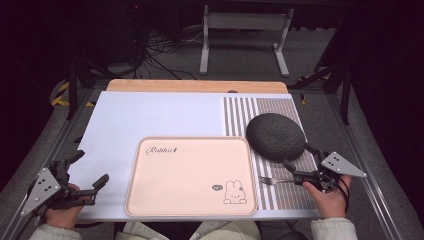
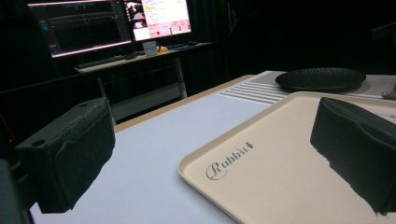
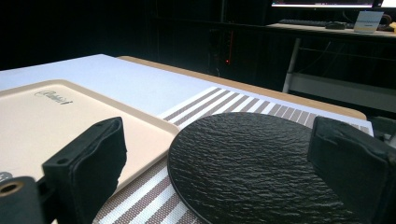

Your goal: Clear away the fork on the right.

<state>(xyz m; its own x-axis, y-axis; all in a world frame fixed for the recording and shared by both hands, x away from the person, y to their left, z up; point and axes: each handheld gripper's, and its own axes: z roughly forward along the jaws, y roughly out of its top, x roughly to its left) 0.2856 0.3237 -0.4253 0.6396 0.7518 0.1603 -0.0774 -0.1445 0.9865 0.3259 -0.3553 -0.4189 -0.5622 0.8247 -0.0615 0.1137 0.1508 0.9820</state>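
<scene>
High view: white table (image 1: 150, 115), beige tray (image 1: 190, 175) at front centre, striped mat (image 1: 280, 150) on right. Black plate (image 1: 276, 136) on mat just past the right gripper (image 1: 298, 161), jaws spread, empty. Fork (image 1: 274, 180) on mat beside that gripper. Left gripper (image 1: 91, 167) at table's left front, jaws apart, holding nothing.

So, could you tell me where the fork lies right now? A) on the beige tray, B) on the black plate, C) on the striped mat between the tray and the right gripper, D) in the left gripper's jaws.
C: the high view shows the fork on the striped mat, right of the tray, just before the open right gripper.
</scene>
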